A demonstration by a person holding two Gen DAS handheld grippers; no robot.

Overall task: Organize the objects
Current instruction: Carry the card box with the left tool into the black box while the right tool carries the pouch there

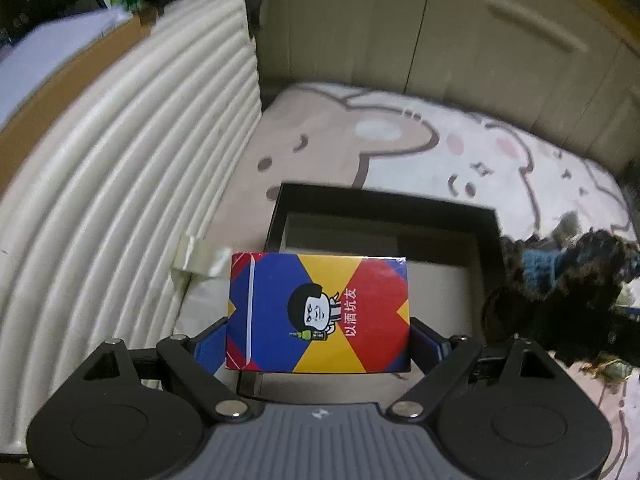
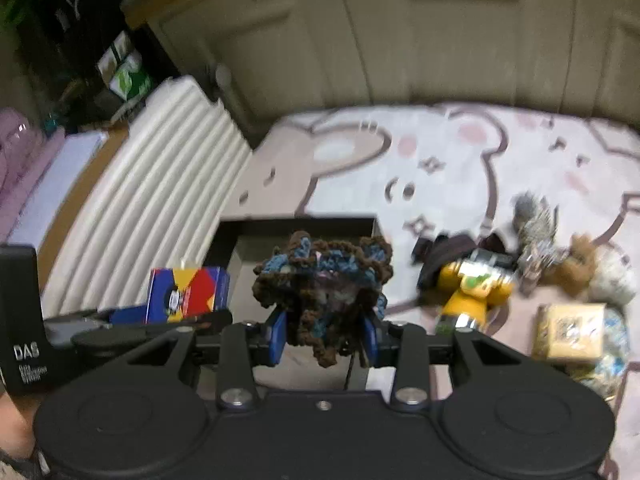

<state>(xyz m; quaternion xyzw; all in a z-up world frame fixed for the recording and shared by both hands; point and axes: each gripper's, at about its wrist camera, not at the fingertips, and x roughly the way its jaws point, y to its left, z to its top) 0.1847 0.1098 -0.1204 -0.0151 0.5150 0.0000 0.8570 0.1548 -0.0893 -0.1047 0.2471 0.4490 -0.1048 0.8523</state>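
My left gripper (image 1: 318, 340) is shut on a colourful card box (image 1: 320, 312), blue, yellow and red with a cartoon face, its blue pads pressing on the box's two sides. The box hangs over the near edge of an open black box (image 1: 384, 204) that lies on the rug. My right gripper (image 2: 324, 338) is shut on a brown and blue crocheted piece (image 2: 320, 280), which it holds above the same black box (image 2: 296, 226). The crocheted piece (image 1: 560, 292) also shows at the right of the left wrist view. The card box (image 2: 188, 294) appears to the left in the right wrist view.
A white ribbed pad (image 1: 120, 184) leans along the left side. The bear-pattern rug (image 1: 440, 148) covers the floor. To the right lie a yellow toy (image 2: 472, 292), a tan packet (image 2: 572, 332) and fluffy items (image 2: 536, 232). Cream cabinets (image 2: 400, 40) close off the back.
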